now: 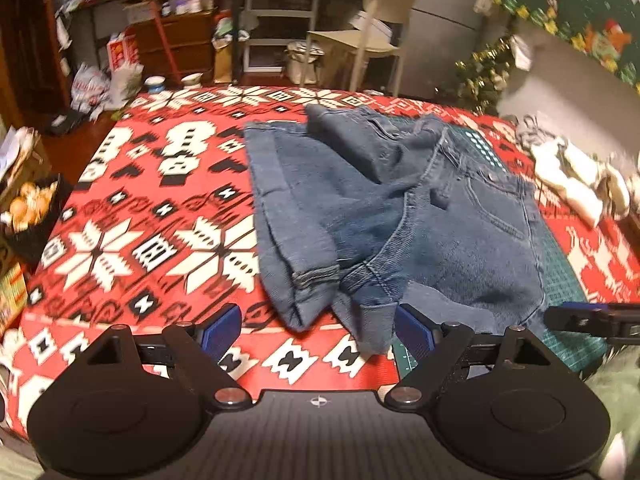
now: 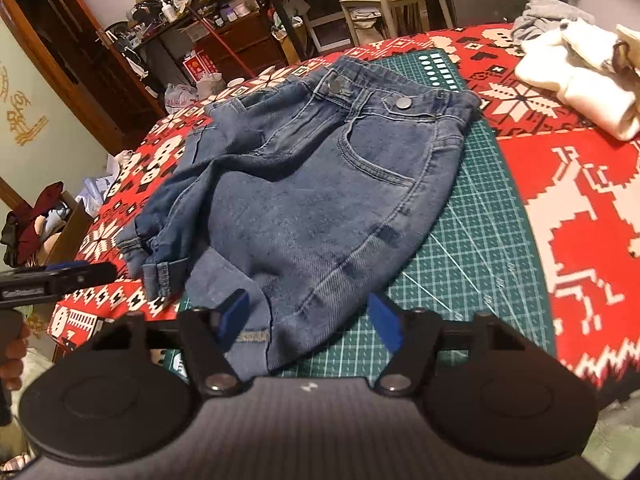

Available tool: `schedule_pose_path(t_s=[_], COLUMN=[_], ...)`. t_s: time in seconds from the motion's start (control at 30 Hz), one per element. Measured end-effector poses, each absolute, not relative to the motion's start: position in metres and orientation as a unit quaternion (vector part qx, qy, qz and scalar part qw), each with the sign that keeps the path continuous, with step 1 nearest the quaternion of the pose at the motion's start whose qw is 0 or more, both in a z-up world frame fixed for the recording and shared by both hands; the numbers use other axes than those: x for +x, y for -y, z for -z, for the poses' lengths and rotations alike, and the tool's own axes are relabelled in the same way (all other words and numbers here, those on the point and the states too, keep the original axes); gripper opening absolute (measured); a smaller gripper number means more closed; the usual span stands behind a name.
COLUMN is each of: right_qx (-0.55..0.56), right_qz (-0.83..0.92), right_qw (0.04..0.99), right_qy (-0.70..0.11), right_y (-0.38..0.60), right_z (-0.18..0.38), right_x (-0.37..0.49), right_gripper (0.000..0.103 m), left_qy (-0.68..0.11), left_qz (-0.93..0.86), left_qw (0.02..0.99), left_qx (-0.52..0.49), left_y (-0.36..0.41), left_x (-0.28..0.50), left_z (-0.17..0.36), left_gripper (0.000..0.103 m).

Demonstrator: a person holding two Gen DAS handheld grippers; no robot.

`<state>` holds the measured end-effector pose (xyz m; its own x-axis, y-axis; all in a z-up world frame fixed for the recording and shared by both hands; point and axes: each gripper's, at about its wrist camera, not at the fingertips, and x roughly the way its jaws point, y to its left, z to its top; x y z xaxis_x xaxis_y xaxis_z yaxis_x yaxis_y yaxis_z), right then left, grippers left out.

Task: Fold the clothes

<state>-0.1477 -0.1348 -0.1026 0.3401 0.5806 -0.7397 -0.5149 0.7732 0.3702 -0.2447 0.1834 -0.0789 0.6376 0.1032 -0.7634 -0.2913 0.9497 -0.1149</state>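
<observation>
A pair of blue jeans (image 2: 304, 184) lies on a table, partly on a green cutting mat (image 2: 472, 216) and partly on the red-and-white patterned cloth (image 1: 132, 208) that covers the tabletop. The legs are doubled back, so the bundle is short and thick. In the right wrist view its long axis runs from near to far: the waistband, with two metal buttons, sits at the far end, and the folded leg edge faces the near edge of the table. A cuffed leg end juts out to the near left, off the mat and onto the cloth.

The right gripper (image 2: 310, 318) points down at the near edge of the denim. Its blue pads stand apart, one on each side of the fold, and neither seems to press the fabric. The left gripper (image 1: 318, 330) hovers over the cloth at the near left of the jeans, jaws wide, with the hanging cuff just beside its right-hand pad and nothing clamped.

A pile of white clothes (image 2: 576, 76) rests on the far right of the table, well apart from the jeans. Behind the table stands a pale chair (image 1: 372, 36) among cluttered shelves.
</observation>
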Motion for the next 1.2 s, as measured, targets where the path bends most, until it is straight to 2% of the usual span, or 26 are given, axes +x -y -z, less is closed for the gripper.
schedule_pose_path(t_s=[0.03,0.1,0.17,0.2,0.27,0.3,0.37,0.6,0.8,0.93,1.07,1.2], right_qx=[0.029,0.015,0.008,0.006,0.0,-0.007,-0.027,-0.045,0.003,-0.008,-0.032,-0.029], right_qz=[-0.334,-0.329,-0.336,-0.341,-0.351,-0.355,-0.351,-0.275,-0.174,-0.141,-0.148,-0.155], right_qw=[0.818,0.819,0.819,0.819,0.82,0.822,0.833,0.883,0.907,0.915,0.911,0.912], right_qy=[-0.468,-0.47,-0.465,-0.461,-0.453,-0.446,-0.427,-0.378,-0.383,-0.377,-0.383,-0.379], right_y=[0.133,0.13,0.129,0.129,0.129,0.129,0.131,0.159,0.21,0.227,0.226,0.229], right_z=[0.107,0.117,0.12,0.12,0.119,0.117,0.109,0.083,0.088,0.097,0.105,0.095], right_x=[-0.146,-0.144,-0.144,-0.144,-0.144,-0.145,-0.146,-0.129,-0.1,-0.095,-0.101,-0.103], right_gripper=[0.059,0.04,0.033,0.023,0.013,0.007,0.004,0.003,0.004,0.004,0.009,0.019], left_qy=[-0.41,-0.407,-0.409,-0.411,-0.418,-0.421,-0.427,-0.425,-0.429,-0.427,-0.427,-0.425], left_qz=[-0.112,-0.115,-0.11,-0.107,-0.102,-0.101,-0.095,-0.075,-0.079,-0.083,-0.083,-0.083], left_qw=[0.899,0.9,0.9,0.899,0.899,0.899,0.898,0.901,0.898,0.898,0.898,0.898], left_qx=[-0.11,-0.099,-0.103,-0.103,-0.086,-0.071,-0.042,-0.048,-0.059,-0.062,-0.066,-0.071], left_y=[-0.183,-0.182,-0.182,-0.181,-0.176,-0.172,-0.165,-0.16,-0.162,-0.163,-0.164,-0.166], left_x=[-0.247,-0.251,-0.254,-0.255,-0.254,-0.253,-0.251,-0.249,-0.249,-0.251,-0.252,-0.252], left_z=[0.078,0.076,0.077,0.078,0.08,0.081,0.083,0.084,0.086,0.085,0.083,0.079], left_gripper=[0.084,0.084,0.084,0.084,0.083,0.079,0.063,0.062,0.063,0.063,0.063,0.063])
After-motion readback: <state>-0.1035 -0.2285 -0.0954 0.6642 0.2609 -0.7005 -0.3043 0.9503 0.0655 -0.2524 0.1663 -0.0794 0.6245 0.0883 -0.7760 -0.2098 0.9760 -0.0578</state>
